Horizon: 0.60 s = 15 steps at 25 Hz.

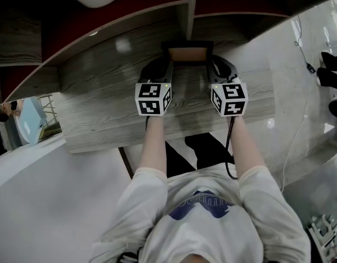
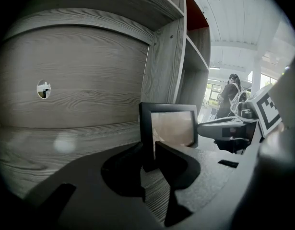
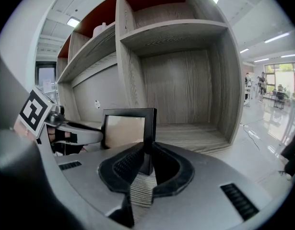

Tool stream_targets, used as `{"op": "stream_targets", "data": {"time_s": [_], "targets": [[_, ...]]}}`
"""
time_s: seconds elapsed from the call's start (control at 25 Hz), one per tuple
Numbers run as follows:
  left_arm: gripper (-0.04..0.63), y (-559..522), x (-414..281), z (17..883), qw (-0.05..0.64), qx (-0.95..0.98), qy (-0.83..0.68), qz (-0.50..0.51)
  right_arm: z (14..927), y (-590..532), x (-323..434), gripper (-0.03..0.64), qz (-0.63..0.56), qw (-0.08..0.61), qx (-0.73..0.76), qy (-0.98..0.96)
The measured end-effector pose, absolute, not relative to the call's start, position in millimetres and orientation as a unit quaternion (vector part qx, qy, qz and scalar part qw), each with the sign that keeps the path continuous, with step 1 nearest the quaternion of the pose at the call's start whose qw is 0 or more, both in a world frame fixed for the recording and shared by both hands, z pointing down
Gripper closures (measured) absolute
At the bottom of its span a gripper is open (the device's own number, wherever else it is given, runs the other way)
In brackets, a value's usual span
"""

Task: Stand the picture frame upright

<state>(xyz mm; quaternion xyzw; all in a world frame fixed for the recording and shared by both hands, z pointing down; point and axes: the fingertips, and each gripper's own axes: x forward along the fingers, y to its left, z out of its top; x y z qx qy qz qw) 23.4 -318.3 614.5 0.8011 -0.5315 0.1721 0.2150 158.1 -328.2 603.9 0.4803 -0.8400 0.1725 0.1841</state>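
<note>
- Head view: the picture frame (image 1: 187,53) stands upright on the shelf (image 1: 102,92), between the left gripper (image 1: 167,66) and the right gripper (image 1: 212,66).
- Left gripper view: narrow jaws pinch its left edge.
- Right gripper view: jaws clamp its right edge. The next move is probably a gentle release once it balances.

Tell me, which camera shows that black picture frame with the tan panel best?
The right gripper view: the black rectangular picture frame stands upright there, bright and sharp. The left gripper view shows it upright too, but dimmer. The head view sees it from above, small and foreshortened.
</note>
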Motion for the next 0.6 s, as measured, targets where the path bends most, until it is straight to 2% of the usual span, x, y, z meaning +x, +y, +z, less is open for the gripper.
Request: {"op": "stream_targets", "data": {"time_s": [0.6], "targets": [[0.514, -326.6, 19.4, 617.2, 0.207, 0.804, -0.529, 0.176, 608.1, -329.3, 155.5, 0.580, 0.166, 0.195, 0.481, -0.839]]}}
